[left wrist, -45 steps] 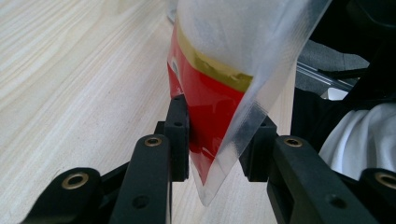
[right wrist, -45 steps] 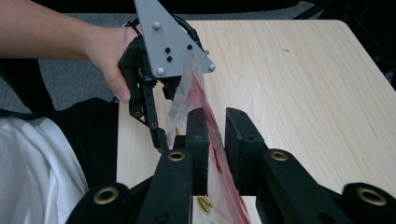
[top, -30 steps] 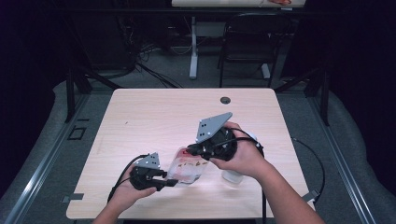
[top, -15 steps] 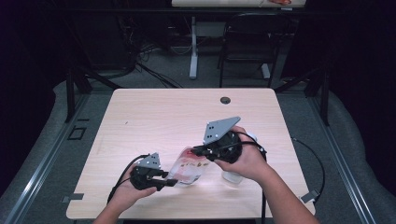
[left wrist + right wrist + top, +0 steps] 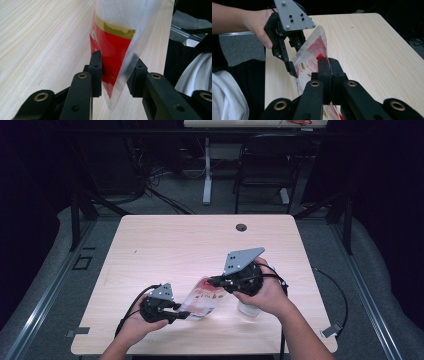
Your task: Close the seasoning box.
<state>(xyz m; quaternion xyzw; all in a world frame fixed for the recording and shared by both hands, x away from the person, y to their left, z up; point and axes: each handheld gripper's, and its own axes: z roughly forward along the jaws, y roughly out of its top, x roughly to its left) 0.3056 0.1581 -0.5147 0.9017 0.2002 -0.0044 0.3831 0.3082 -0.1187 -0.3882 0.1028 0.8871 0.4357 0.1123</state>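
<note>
You work at the near edge of the light wooden table, and nearly all of its top beyond your hands lies bare up to the small round cable hole near the far edge, so the free room is ahead of you and to your left, while the near edge runs just under your wrists. The clear plastic bag with red print is stretched between your two tools, low over the near middle of the table. Your left gripper has the bag's lower corner between its jaws; in the left gripper view the film passes between the two pads, one pad against the red print, though whether both press on it you cannot tell from here. Your right gripper is clenched on the bag's upper edge, its jaws having just finished closing; in the right gripper view the pads meet with the thin film pinched between them. Inside the bag the pictures show red and a yellow band through the film, too unclear to name as contents. A white bottle-like thing stands on the table just under your right hand, close to the near edge.
</note>
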